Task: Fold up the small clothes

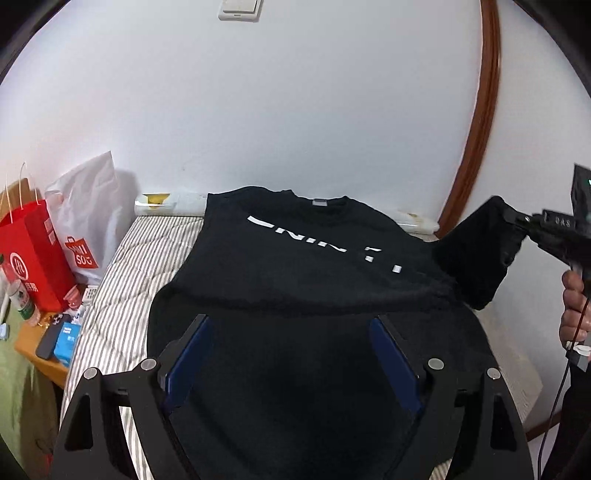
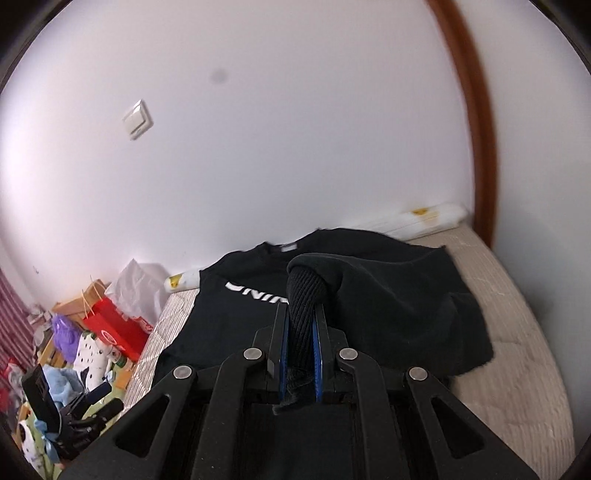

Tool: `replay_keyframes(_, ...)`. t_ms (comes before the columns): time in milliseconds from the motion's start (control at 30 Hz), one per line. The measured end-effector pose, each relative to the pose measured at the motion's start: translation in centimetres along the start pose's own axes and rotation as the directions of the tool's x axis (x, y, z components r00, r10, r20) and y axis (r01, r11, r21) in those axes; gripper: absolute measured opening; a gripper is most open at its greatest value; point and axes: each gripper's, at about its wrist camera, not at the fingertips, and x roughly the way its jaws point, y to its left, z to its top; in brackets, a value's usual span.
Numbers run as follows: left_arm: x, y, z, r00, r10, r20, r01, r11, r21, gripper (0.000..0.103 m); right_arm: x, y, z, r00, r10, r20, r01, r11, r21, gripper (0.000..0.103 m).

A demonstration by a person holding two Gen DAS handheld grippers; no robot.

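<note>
**Q:** Blue-padded fingers [image 1: 192,362] fill the bottom of the left wrist view. What are they doing?

**A:** They belong to the left gripper [image 1: 291,354], spread wide with nothing between them, hovering over the lower part of the black sweatshirt [image 1: 295,273].

**Q:** Where does the sweatshirt lie?

**A:** Face up on the striped mattress [image 1: 122,280], its collar toward the white wall [image 1: 295,110]. White lettering [image 1: 325,243] runs across the chest. One sleeve [image 1: 476,254] is lifted off the bed at the right.

**Q:** What lifts it?

**A:** The right gripper [image 2: 300,332]. Its jaws are closed nearly together on the ribbed cuff [image 2: 306,291], which stands up between the blue pads [image 2: 317,354], the sleeve draping back onto the shirt's body.

**Q:** And around the bed?

**A:** A rolled white bundle [image 2: 421,221] lies along the wall at the head of the mattress. Off the left edge stand a red paper bag [image 1: 33,254] and a white shopping bag [image 1: 88,221]; a phone [image 1: 51,336] and a blue box [image 1: 67,343] rest on a wooden bedside table [image 1: 40,363]. A light switch [image 1: 239,10] sits high on the wall, and a brown door frame [image 1: 484,122] rises at the right.
</note>
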Motion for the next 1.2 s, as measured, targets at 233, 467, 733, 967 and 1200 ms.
replay_keyframes(233, 3.7, 4.1, 0.2, 0.997, 0.059, -0.044, -0.062, 0.997, -0.055, 0.085, 7.3, 5.3, 1.5, 0.994, 0.103, -0.043, -0.104, 0.994, -0.015, 0.010)
replay_keyframes(467, 6.3, 9.5, 0.0, 0.987, 0.141, -0.079, -0.150, 0.981, -0.123, 0.085, 15.6, 13.3, 1.8, 0.953, 0.285, -0.103, -0.293, 0.953, -0.079, 0.010)
replay_keyframes(733, 9.6, 12.2, -0.6, 0.980, 0.142, -0.138, -0.166, 0.970, -0.180, 0.085, 24.1, 17.0, -1.6, 0.923, 0.309, -0.228, -0.341, 0.933, -0.116, 0.023)
replay_keyframes(967, 14.1, 9.5, 1.1, 0.982, 0.108, -0.152, -0.126, 0.986, -0.113, 0.085, 21.1, 12.6, -3.0, 0.978, 0.135, -0.158, -0.181, 0.928, -0.325, 0.036)
replay_keyframes(1200, 19.3, 9.2, 3.4, 0.968, 0.168, -0.186, -0.186, 0.979, -0.085, 0.084, 17.8, 2.2, -5.2, 0.982, -0.163, -0.095, 0.115, 0.916, -0.386, 0.042)
